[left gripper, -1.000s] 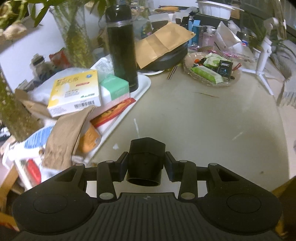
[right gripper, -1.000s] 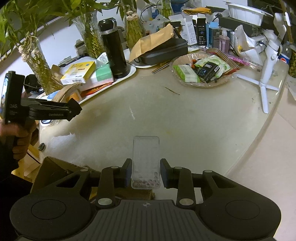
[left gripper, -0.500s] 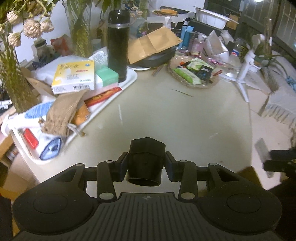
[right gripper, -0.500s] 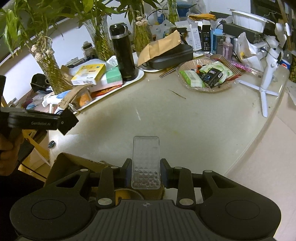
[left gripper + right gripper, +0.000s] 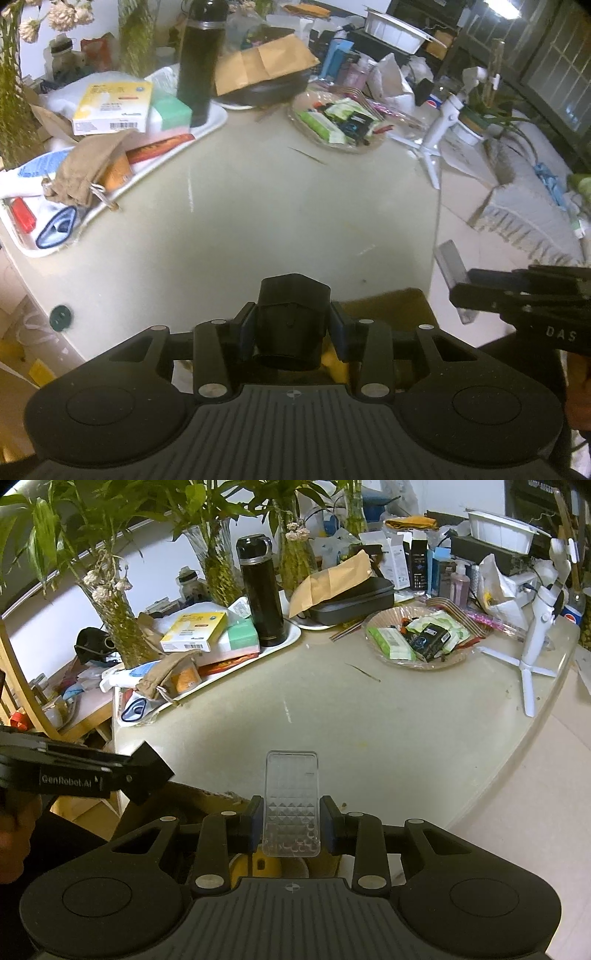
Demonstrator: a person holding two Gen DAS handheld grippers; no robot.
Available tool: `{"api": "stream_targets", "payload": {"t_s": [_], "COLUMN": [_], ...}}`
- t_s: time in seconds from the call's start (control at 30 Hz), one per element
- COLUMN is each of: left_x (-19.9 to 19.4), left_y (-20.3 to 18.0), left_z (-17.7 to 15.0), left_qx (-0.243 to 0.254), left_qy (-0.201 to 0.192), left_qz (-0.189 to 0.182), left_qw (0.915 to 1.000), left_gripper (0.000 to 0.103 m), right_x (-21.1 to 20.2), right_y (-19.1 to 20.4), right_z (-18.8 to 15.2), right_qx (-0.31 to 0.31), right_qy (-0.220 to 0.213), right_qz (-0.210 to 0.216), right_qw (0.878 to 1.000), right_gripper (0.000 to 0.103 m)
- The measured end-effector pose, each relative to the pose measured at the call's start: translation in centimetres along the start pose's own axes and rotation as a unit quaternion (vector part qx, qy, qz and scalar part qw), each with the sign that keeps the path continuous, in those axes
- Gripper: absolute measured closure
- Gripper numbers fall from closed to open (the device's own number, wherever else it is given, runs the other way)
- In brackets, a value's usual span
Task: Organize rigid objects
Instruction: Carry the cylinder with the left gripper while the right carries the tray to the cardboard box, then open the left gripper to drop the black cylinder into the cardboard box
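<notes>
My left gripper is shut on a black angular hollow piece, held above the near edge of the round beige table. My right gripper is shut on a clear plastic case with a diamond pattern. Each gripper shows in the other's view: the right one with its clear case at the right edge, the left one with the black piece at the left. Below both lies an open cardboard box with yellow items inside.
A white tray at the back left carries a black flask, a yellow box and a tan pouch. A glass dish of packets, a white tripod stand, plant vases and clutter fill the far side.
Both grippers have pulled back and up from the table, still holding their objects. The left view has swung right, so the right gripper and the cardboard box now appear in it.
</notes>
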State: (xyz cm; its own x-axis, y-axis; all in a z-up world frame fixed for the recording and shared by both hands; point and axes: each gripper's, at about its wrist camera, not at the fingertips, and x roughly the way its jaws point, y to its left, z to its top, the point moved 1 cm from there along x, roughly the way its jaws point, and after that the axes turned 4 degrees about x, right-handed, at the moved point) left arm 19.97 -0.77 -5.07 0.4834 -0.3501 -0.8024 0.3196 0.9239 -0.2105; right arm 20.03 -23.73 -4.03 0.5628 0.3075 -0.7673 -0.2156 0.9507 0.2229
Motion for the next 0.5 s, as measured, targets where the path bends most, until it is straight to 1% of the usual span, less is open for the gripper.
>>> {"api": "stream_targets", "payload": {"t_s": [0.1, 0.23, 0.27, 0.3, 0.33, 0.43, 0.5], "left_x": [0.5, 1.3, 1.4, 1.4, 1.2, 0.5, 0.0], "left_y": [-0.4, -0.3, -0.3, -0.3, -0.4, -0.8, -0.9], "left_z": [-0.3, -0.6, -0.8, -1.0, -1.1, -1.4, -1.7], "left_qx": [-0.006, -0.027, -0.03, -0.031, -0.03, -0.02, -0.019], "left_qy": [0.01, 0.012, 0.011, 0.01, 0.007, -0.002, -0.003], "left_qz": [-0.004, -0.03, -0.034, -0.037, -0.037, -0.033, -0.021], "left_qw": [0.9999, 0.9991, 0.9989, 0.9988, 0.9988, 0.9993, 0.9996], "left_gripper": [0.063, 0.061, 0.06, 0.052, 0.046, 0.045, 0.045], "right_x": [-0.4, -0.7, -0.8, -0.9, -1.0, -1.1, -1.2], "right_y": [0.1, 0.1, 0.2, 0.2, 0.1, 0.0, -0.2], "right_z": [-0.1, -0.3, -0.4, -0.5, -0.5, -0.8, -0.9], "right_qx": [-0.001, 0.002, 0.002, 0.002, 0.003, 0.004, 0.007], "right_qy": [-0.002, -0.001, -0.002, -0.001, -0.001, 0.001, 0.004], "right_qz": [0.0, 0.002, 0.002, 0.002, 0.002, 0.001, 0.0], "right_qw": [1.0, 1.0, 1.0, 1.0, 1.0, 1.0, 1.0], "right_gripper": [0.068, 0.068, 0.068, 0.068, 0.068, 0.068, 0.068]}}
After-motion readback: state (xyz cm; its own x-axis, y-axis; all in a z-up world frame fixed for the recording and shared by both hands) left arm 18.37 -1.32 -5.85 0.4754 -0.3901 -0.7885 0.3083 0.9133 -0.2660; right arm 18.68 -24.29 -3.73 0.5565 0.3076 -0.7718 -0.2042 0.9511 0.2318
